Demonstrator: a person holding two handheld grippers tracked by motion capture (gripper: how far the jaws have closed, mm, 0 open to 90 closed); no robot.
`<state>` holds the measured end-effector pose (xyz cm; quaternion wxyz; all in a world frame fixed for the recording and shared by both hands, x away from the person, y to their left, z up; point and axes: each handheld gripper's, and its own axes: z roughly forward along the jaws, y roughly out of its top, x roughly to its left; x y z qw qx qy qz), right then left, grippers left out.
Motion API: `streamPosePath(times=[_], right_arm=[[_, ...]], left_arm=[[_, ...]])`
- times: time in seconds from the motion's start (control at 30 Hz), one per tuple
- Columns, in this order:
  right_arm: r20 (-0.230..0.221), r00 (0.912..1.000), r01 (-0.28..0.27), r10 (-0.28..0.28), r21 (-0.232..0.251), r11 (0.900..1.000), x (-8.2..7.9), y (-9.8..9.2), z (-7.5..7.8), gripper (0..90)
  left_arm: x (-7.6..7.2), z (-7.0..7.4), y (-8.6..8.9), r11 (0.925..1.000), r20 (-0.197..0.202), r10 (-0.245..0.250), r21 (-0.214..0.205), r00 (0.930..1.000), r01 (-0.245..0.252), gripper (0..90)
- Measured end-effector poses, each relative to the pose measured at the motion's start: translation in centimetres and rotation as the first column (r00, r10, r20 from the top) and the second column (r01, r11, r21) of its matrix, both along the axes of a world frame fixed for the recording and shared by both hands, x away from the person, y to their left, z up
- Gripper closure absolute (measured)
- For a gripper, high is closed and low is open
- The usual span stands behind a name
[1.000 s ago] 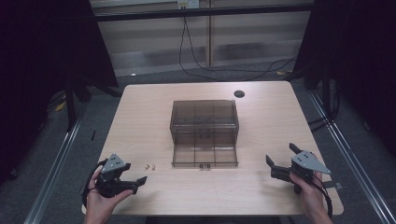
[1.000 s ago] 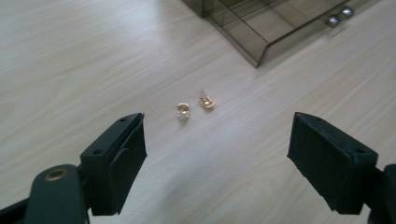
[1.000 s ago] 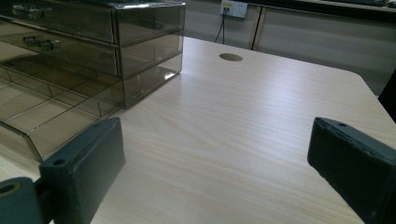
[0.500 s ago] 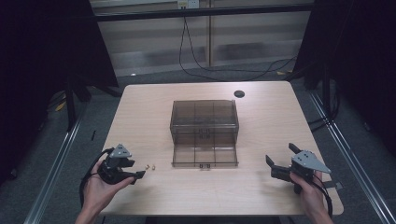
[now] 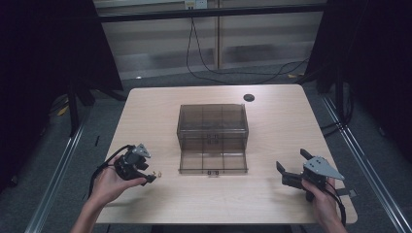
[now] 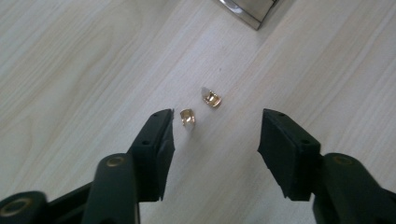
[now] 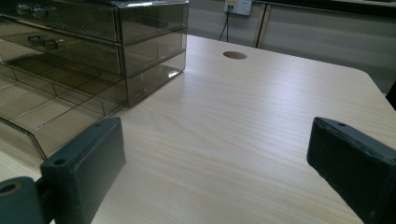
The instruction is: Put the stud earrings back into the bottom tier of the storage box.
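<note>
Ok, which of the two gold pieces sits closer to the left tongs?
The gold piece just off the tip of the left tongs' left-hand jaw in the left gripper view; the other gold piece lies beyond it.

Pale wood table (image 5: 282, 126): smoky drawer box (image 5: 213, 125) centre, bottom drawer out; two gold bits (image 6: 201, 107) left.

The high view looks forward and down over the whole table (image 5: 272, 126). The left gripper view looks steeply down, close to its wood. The right gripper view looks low across it; both it and the high view show the drawer box (image 7: 93, 37).
</note>
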<state>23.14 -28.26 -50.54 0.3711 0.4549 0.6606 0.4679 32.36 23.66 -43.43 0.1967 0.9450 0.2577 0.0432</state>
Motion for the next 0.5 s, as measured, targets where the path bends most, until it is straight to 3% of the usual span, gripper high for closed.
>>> streamPosePath(times=[0.13, 0.23, 0.37, 0.5], right_arm=[[-0.003, 1.0, 0.0, 0.0, 0.004, 1.0, 0.1, 0.0, 0.0, 3.7], [-0.002, 1.0, -0.001, 0.001, 0.004, 1.0, 0.0, 0.0, 0.0, 3.7], [-0.005, 1.0, -0.002, 0.002, 0.011, 0.9999, 0.0, 0.0, 0.0, 3.7], [-0.006, 1.0, -0.001, 0.001, 0.01, 1.0, 0.1, -0.1, 0.0, 3.7]], left_arm=[[0.8, 0.2, -0.9, 0.9973, -0.028, -0.055, 0.048, 0.9981, 0.056, 50.5], [1.1, 0.2, -1.3, 0.9957, -0.032, -0.067, 0.062, 0.9973, 0.068, 54.7], [1.7, -0.2, -2.1, 0.9884, -0.058, -0.115, 0.093, 0.9916, 0.12, 59.8], [2.3, -0.3, -2.4, 0.989, -0.048, -0.111, 0.093, 0.9926, 0.115, 68.7]])
